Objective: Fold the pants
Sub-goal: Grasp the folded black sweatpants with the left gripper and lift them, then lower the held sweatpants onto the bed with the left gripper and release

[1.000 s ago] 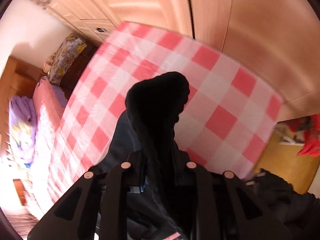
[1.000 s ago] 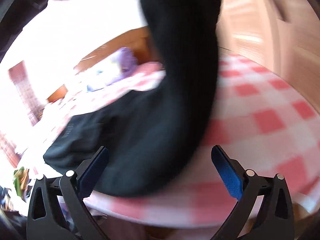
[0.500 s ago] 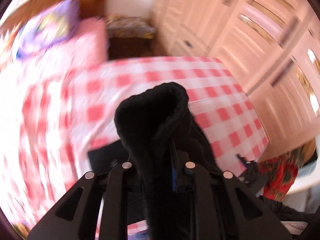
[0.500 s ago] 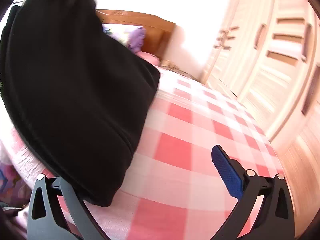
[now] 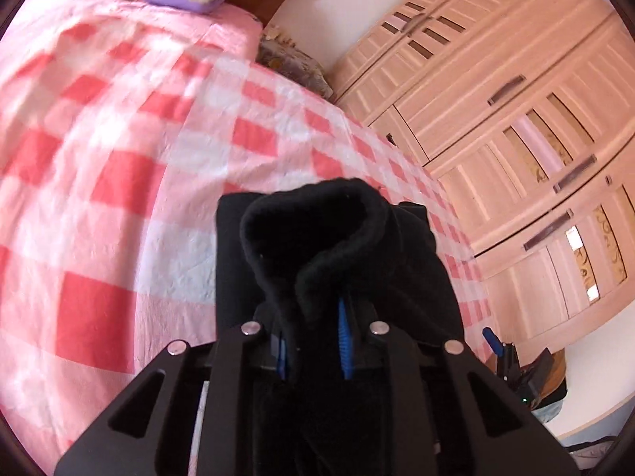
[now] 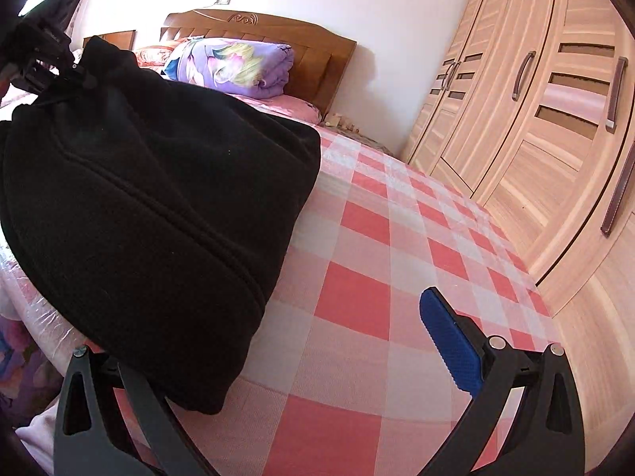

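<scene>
The black fleece pants (image 5: 337, 230) are bunched between the blue pads of my left gripper (image 5: 313, 333), which is shut on them above the pink checked bed (image 5: 119, 182). In the right wrist view the pants (image 6: 151, 206) hang as a wide dark sheet from the left gripper (image 6: 47, 63) at the top left, with their lower edge reaching the bed (image 6: 357, 285). My right gripper (image 6: 270, 329) stands open with nothing pinched. Its right blue pad (image 6: 448, 337) is bare, and its left finger is hidden behind the cloth.
A purple flowered quilt (image 6: 234, 63) lies against the wooden headboard (image 6: 317, 51). Light wood wardrobe doors (image 6: 535, 119) run along the bed's right side. The right gripper's blue tip (image 5: 492, 341) shows past the bed's near corner in the left wrist view.
My left gripper swept across the bed with the pants and rolled upright. The pants went from hanging over the right gripper's middle to its left side, and the right gripper turned toward the headboard.
</scene>
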A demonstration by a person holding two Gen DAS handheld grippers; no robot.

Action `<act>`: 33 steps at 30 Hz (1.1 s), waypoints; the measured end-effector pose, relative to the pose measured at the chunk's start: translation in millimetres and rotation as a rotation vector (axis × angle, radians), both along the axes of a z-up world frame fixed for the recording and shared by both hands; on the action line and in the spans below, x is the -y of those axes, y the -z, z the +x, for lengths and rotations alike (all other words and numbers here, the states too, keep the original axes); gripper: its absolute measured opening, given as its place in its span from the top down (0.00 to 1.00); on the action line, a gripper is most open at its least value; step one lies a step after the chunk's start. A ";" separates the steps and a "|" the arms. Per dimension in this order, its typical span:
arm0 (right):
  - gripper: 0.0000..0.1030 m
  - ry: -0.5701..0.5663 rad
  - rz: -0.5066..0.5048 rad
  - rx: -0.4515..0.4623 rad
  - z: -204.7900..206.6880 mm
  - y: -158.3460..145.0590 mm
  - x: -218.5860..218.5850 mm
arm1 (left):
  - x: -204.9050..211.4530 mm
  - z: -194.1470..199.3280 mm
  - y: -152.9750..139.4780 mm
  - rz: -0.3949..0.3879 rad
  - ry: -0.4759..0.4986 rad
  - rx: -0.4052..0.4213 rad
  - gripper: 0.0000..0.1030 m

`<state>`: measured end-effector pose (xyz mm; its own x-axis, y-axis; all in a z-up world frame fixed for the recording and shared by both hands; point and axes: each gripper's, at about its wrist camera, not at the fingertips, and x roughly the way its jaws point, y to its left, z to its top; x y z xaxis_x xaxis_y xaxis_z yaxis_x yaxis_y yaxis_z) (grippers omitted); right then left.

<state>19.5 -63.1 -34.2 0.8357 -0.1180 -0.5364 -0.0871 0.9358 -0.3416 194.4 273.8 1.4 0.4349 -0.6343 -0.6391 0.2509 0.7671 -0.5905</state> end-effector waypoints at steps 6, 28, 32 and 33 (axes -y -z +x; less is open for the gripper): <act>0.04 -0.208 -0.016 -0.033 -30.1 -4.9 4.4 | -22.9 -11.4 22.2 0.176 -0.106 -0.110 0.21; 0.04 -0.091 0.562 -0.564 266.6 -4.3 11.2 | 153.9 -151.2 30.2 0.579 0.112 0.362 0.08; 0.05 -0.087 0.571 -0.542 269.2 -3.0 15.1 | 149.9 -152.5 33.0 0.567 0.111 0.362 0.08; 0.05 -0.094 0.592 -0.513 264.1 -8.6 17.6 | 150.5 -152.8 33.3 0.570 0.115 0.367 0.08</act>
